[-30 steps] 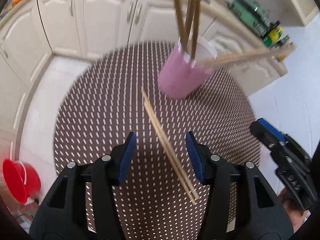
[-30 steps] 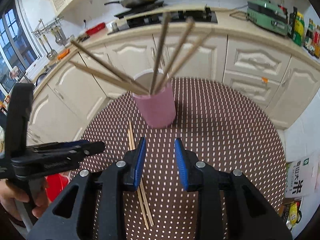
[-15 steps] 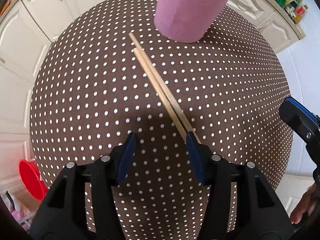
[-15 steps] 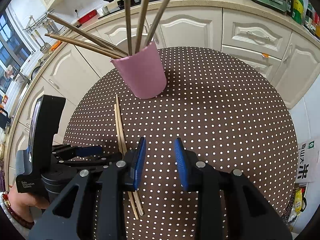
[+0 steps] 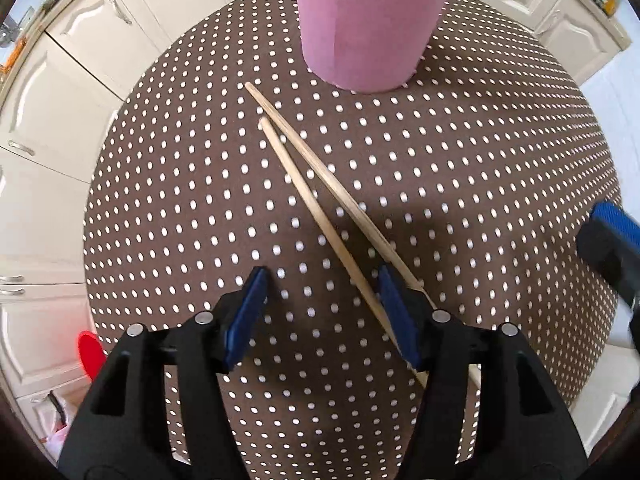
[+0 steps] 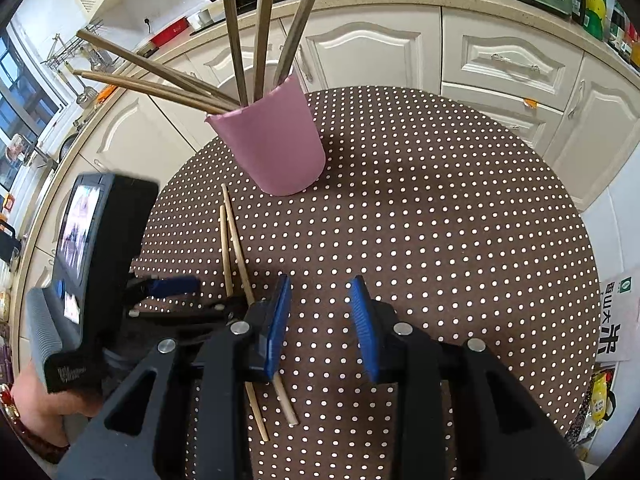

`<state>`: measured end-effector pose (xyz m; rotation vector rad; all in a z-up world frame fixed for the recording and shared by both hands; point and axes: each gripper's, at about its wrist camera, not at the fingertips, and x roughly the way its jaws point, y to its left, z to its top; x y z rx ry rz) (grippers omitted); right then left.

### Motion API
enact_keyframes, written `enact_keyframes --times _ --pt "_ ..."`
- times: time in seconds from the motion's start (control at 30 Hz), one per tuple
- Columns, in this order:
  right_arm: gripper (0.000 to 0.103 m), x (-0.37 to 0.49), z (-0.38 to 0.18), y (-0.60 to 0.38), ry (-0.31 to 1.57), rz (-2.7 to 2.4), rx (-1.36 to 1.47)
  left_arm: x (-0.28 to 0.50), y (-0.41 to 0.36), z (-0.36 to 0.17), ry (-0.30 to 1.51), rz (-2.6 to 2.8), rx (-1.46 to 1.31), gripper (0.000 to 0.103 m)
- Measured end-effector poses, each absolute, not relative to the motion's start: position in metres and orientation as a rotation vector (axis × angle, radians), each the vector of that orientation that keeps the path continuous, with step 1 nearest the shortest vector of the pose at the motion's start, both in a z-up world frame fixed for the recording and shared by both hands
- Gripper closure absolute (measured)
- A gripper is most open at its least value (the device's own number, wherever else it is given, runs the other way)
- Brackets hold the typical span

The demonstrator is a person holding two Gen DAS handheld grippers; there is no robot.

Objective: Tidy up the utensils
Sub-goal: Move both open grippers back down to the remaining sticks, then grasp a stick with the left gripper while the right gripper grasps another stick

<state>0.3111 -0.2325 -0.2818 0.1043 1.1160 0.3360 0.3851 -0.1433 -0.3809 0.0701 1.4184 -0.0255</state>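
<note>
Round brown polka-dot table (image 5: 460, 168); tall pink cup (image 5: 372, 20) at twelve o'clock; two light, stiff, slippery wooden chopsticks (image 5: 320, 200) lie below it; left gripper (image 5: 324, 312), jaws just widening, empty, should pinch midshaft; right gripper (image 6: 320, 320) parted, empty

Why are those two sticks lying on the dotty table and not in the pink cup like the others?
Those two chopsticks do look out of place: they lie flat on the table beside the pink cup, splayed apart at one end, while the others stand in the cup. The left gripper, jaws just widened, is over them.
</note>
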Motion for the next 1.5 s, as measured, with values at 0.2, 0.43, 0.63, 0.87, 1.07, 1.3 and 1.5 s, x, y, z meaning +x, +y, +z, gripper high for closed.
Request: enact_keyframes --times 0.2,0.43,0.63,0.87,1.07,1.3,1.5 --pt "0.074 0.314 -0.288 -0.224 1.147 0.363 0.103 0.394 -0.134 -0.378 1.426 -0.074 0.04 0.063" --pt "0.074 0.328 -0.297 -0.192 1.189 0.426 0.071 0.388 -0.104 -0.38 1.458 -0.13 -0.064 0.07" --pt "0.074 0.351 -0.312 -0.151 1.238 0.497 0.0 0.394 -0.077 -0.383 1.471 -0.127 -0.241 0.069" --pt "0.074 0.38 -0.326 -0.12 1.288 0.516 -0.077 0.42 -0.049 -0.389 1.47 -0.098 -0.318 0.071" --pt "0.083 0.39 -0.337 -0.105 1.346 0.545 -0.149 0.439 -0.05 -0.404 1.47 -0.094 -0.224 0.079" --pt "0.098 0.393 -0.34 -0.097 1.383 0.533 -0.223 0.454 -0.045 -0.403 1.465 -0.122 -0.218 0.094" --pt "0.099 0.387 -0.337 -0.109 1.405 0.551 -0.18 0.448 -0.055 -0.406 1.449 -0.191 -0.259 0.097"
